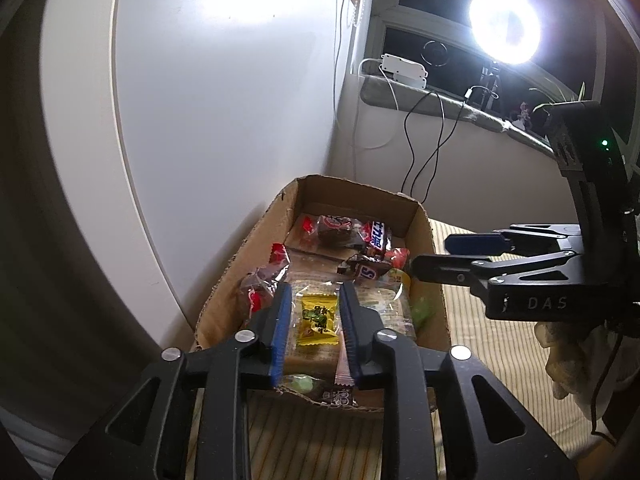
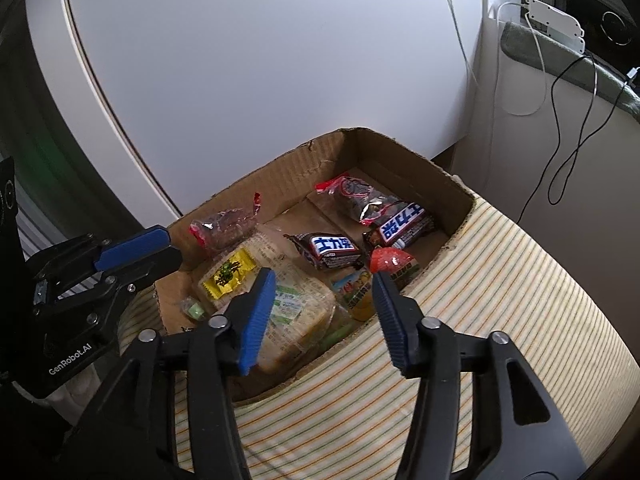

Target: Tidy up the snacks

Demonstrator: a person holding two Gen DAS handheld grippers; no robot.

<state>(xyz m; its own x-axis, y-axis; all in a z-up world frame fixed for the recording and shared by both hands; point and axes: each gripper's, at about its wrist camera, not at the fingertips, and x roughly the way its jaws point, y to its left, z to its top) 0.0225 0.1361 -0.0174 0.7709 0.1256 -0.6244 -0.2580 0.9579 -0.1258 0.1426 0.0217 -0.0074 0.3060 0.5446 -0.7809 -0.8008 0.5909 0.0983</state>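
A brown cardboard box (image 1: pixel 224 280) (image 2: pixel 280 176) sits on a striped cloth and holds several wrapped snacks. A yellow candy packet (image 1: pixel 318 316) (image 2: pixel 230 272) lies on a large clear-wrapped pack (image 2: pixel 296 312). Two Snickers bars (image 2: pixel 334 250) (image 1: pixel 366 270) lie mid-box, with dark red-ended sweets (image 2: pixel 224 226) behind. My left gripper (image 1: pixel 314 300) hovers over the box's near end, jaws apart around the yellow packet without touching it; it also shows in the right wrist view (image 2: pixel 160 244). My right gripper (image 2: pixel 324 280) is open and empty above the box's right side; it also shows in the left wrist view (image 1: pixel 430 254).
A white curved panel (image 1: pixel 220 100) stands close behind the box. The striped cloth (image 2: pixel 500 300) spreads to the right. A windowsill (image 1: pixel 440 100) carries a white adapter (image 1: pixel 402 70), cables and a bright ring lamp (image 1: pixel 504 28).
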